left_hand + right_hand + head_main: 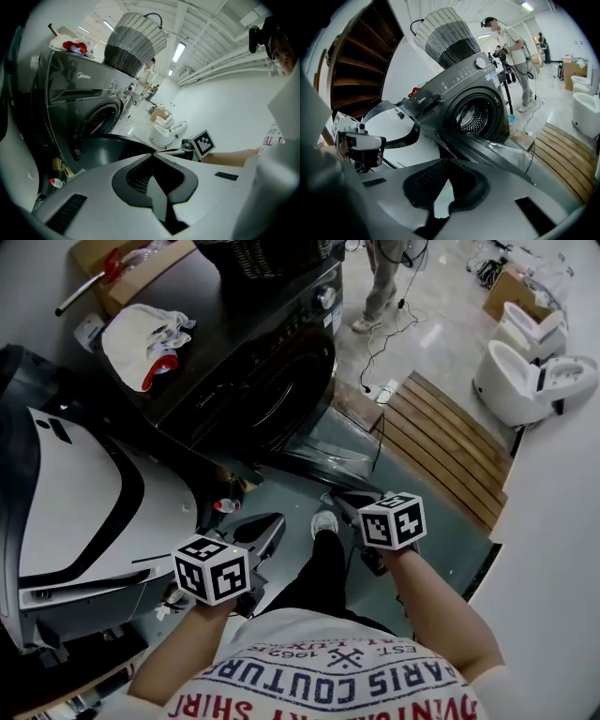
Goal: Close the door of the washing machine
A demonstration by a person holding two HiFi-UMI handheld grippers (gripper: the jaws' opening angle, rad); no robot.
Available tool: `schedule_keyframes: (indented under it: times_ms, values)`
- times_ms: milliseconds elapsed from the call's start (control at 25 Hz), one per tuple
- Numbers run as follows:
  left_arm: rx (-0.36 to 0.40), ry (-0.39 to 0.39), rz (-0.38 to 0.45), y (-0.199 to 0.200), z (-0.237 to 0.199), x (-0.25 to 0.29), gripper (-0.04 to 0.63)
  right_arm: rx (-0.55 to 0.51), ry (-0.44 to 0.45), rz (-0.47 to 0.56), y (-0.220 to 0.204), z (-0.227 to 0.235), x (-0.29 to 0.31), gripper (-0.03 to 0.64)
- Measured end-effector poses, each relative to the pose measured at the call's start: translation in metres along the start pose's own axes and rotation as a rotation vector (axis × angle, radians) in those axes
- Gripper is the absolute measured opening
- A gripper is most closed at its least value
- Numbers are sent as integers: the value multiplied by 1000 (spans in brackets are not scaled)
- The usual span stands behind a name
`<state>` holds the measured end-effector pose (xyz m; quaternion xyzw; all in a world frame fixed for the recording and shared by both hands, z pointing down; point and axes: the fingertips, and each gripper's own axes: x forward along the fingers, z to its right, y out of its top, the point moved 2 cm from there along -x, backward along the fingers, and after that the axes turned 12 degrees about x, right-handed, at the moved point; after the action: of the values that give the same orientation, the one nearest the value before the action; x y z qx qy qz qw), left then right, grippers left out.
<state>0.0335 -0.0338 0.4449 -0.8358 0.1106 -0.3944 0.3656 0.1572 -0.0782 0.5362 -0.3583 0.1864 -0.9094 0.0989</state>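
The dark grey washing machine (pixel 253 362) stands ahead of me, and its round drum opening (pixel 473 117) is uncovered. Its door (pixel 497 147) is swung out toward me, a dark curved panel (pixel 108 145) just beyond my left jaws. My left gripper (pixel 272 526) is held low in front of the machine, jaws meeting at the tips (pixel 152 155) with nothing between them. My right gripper (pixel 342 502) hangs beside it to the right, also shut and empty (pixel 445 159). Neither gripper touches the door.
A wicker basket (pixel 262 254), a white and red cloth (pixel 145 338) and a cardboard box (pixel 122 263) sit on the machine. A large white appliance (pixel 75 512) lies at my left. A wooden slat platform (pixel 450 442), toilets (pixel 530 371), floor cables and a standing person (pixel 511 47) are to the right.
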Motion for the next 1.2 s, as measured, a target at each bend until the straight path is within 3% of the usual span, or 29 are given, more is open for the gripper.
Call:
schedule_keyframes:
  times_ms: [200,680,920,1200]
  values:
    - [-13,2,-8,20,-16,20,28,67,-10,19,33,22,2,21]
    - [-44,14,7,78,-53,68,28,58,-15,-4,102,55,23,23]
    - [-39,16,25,91,-57,75,28,66,-19,-4,126,64,34,23]
    - [-103,54,47,85,-65,74,28,19,-16,-43,148,68,50,21]
